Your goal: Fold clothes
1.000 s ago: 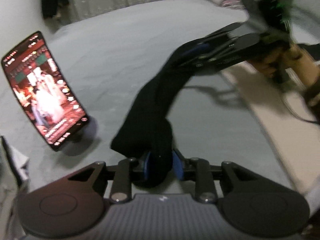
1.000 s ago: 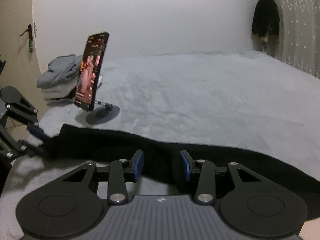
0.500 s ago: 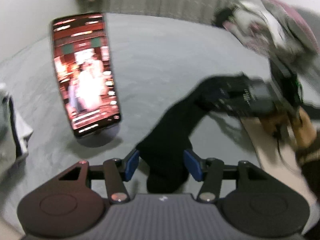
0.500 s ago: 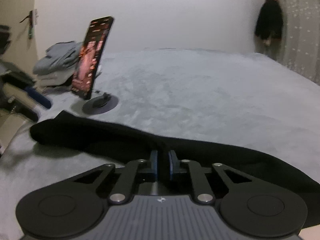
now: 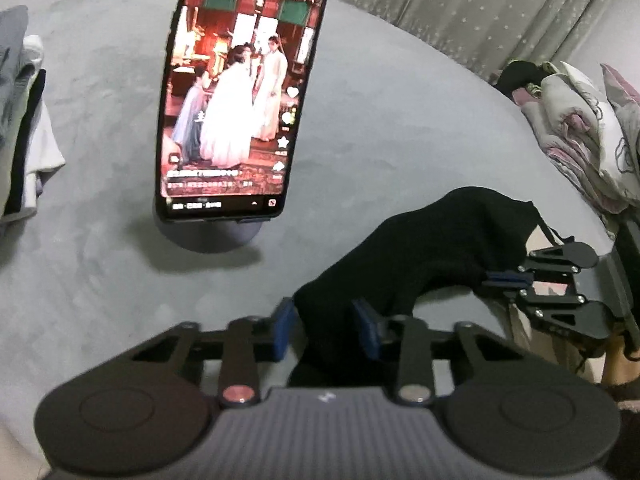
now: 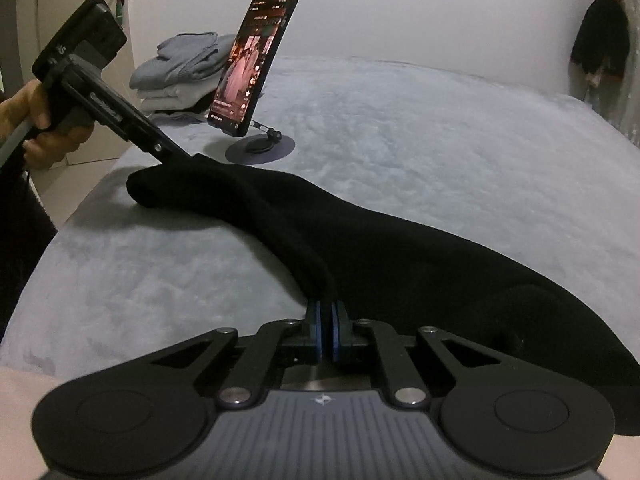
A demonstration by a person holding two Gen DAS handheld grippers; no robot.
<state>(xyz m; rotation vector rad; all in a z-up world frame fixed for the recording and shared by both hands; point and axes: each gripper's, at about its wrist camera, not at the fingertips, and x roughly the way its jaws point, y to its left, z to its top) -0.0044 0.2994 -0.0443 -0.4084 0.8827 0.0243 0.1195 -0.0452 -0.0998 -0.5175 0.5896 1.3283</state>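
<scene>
A long black garment lies stretched across the grey bed. My right gripper is shut on its near edge, the blue pads pinching a fold of cloth. In the left wrist view the same garment runs from my left gripper to the right gripper. The left jaws are closing, with the garment's end between the blue pads and a gap still showing. From the right wrist view the left gripper meets the garment's far end, its tips hidden by cloth, and a hand holds it.
A phone playing a video stands on a round base just beyond the garment's left end. Folded grey and white clothes are stacked behind it. Crumpled floral bedding lies at the far right. A dark item hangs by the curtain.
The right jaws closed on the garment's edge. The left gripper rolled and shifted towards the phone; its jaws widened around the garment's end, then narrowed again.
</scene>
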